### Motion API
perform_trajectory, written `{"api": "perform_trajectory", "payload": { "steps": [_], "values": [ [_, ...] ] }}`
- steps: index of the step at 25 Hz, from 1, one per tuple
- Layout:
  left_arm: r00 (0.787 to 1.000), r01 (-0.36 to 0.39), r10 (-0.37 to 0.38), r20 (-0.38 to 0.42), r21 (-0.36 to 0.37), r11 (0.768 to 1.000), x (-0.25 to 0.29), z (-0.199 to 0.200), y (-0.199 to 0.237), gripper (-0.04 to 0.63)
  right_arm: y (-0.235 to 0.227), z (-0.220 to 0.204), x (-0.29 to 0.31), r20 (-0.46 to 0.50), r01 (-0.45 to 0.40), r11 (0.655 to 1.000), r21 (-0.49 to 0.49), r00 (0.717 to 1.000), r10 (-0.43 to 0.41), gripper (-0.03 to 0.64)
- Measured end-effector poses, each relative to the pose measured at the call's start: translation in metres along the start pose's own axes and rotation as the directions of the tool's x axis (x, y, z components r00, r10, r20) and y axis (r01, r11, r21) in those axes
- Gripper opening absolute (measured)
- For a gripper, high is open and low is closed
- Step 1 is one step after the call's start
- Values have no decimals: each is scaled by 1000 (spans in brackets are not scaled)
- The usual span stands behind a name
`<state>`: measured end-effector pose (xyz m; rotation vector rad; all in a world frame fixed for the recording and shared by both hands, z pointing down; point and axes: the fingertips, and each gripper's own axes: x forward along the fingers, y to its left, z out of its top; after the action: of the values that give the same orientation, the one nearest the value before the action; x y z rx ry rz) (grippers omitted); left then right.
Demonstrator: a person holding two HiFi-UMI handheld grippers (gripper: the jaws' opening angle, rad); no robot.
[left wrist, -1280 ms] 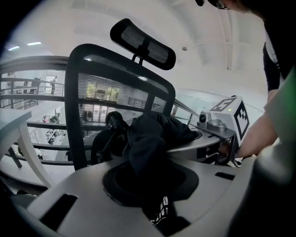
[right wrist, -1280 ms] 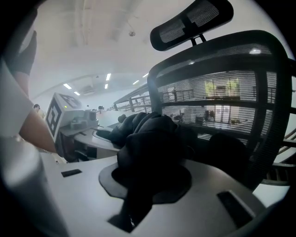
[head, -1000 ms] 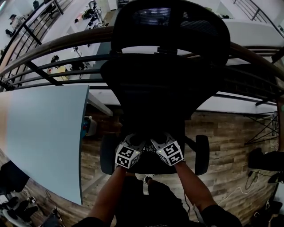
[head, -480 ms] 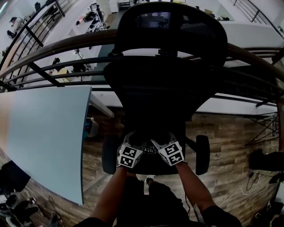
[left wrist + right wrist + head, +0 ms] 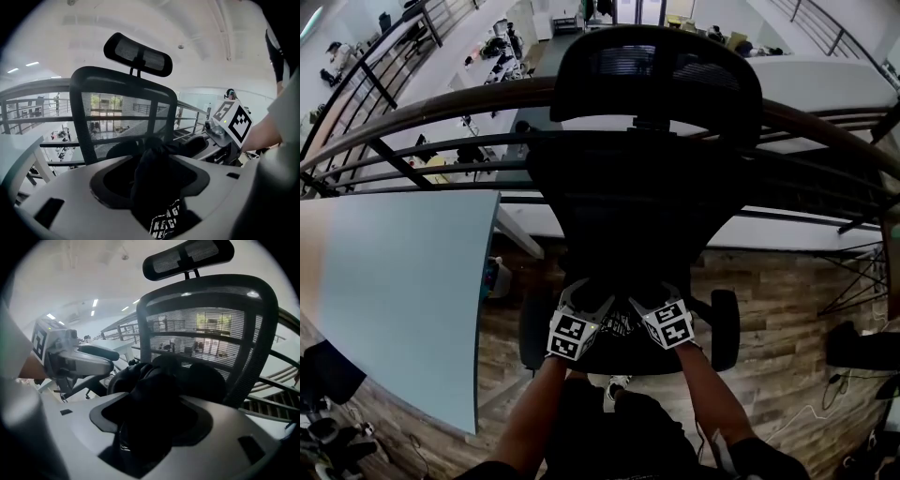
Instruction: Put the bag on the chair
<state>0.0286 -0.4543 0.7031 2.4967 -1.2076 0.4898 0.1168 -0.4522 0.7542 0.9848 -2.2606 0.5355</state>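
A black mesh office chair [image 5: 647, 187] with a headrest stands in front of me, and both grippers are low over its seat. The black bag [image 5: 619, 322] with white print lies bunched on the seat between them. My left gripper [image 5: 592, 307] and right gripper [image 5: 643, 306] point inward at it, and their jaws are opening. In the left gripper view, the bag's cloth [image 5: 154, 178] lies slack in the wide jaw gap of the left gripper [image 5: 151, 183], in front of the chair back [image 5: 122, 117]. In the right gripper view, the bag [image 5: 150, 404] likewise sits loose in the right gripper [image 5: 154, 423].
A pale blue tabletop [image 5: 394, 291] stands close on the left. The chair's armrests [image 5: 724, 323] flank the grippers. Behind the chair runs a curved railing [image 5: 441, 94] above a lower floor. Wood flooring [image 5: 787, 291] lies to the right, with dark gear at the far right.
Both grippers have stayed at the front of the seat and their jaws have spread apart. The bag's white print now shows between them. The head view has tilted slightly.
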Motion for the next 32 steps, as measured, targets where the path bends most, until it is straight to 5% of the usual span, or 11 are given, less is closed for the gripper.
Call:
{"api": "perform_trajectory", "payload": {
  "steps": [11,23,30,32],
  "values": [
    [997,10,-15,81,68,998,-30,64,-14,252,1,-5,-22,-112,78,997,2,991,-78,270],
    [993,11,-20,119,74,997,-56,99,-33,251,-2,104,-84,159,153,986,-60,977,-142,270],
    [980,4,-20,199,80,997,-73,133,-38,228,8,159,-128,359,185,982,-41,920,-158,270],
    [975,-2,-16,220,84,996,-78,140,-35,207,14,172,-137,414,206,977,-61,895,-163,205]
  ]
}}
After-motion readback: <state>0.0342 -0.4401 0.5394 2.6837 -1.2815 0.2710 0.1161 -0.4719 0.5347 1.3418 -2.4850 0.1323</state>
